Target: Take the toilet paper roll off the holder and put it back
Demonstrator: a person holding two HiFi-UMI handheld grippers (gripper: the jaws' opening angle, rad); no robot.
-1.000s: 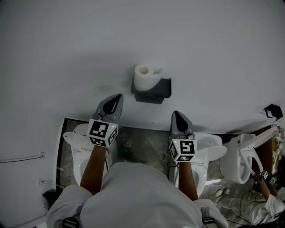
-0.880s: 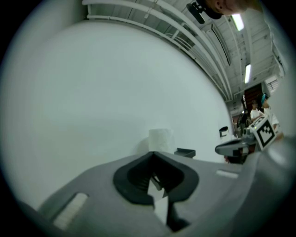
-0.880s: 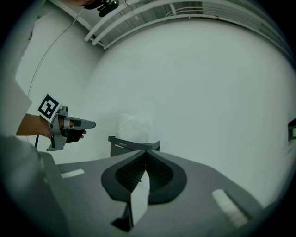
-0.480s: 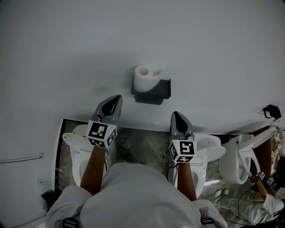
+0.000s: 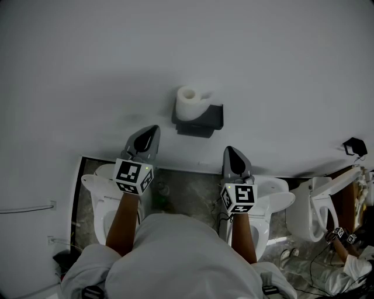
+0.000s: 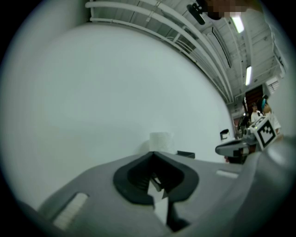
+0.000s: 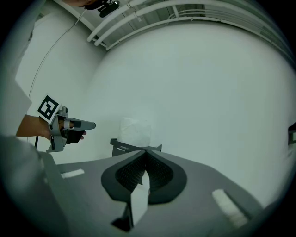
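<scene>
Toilet paper roll [image 5: 188, 103] sits on its holder [image 5: 205, 119], untouched. Left gripper [image 5: 153, 130] and right gripper [image 5: 231, 150], both closed and empty, should open wide, then squeeze it gently.

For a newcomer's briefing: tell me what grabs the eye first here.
A white toilet paper roll sits on a dark holder, alone on the bare white wall. Below it, the left tool and right tool, both shut and empty, point toward it without touching it.

Mock washroom inside an industrial hall: toilets [image 5: 304, 216] are standing side by side against a white wall [image 5: 175, 47] bearing a toilet paper roll [image 5: 188, 102]; pipes [image 6: 138, 14] are running overhead.
</scene>
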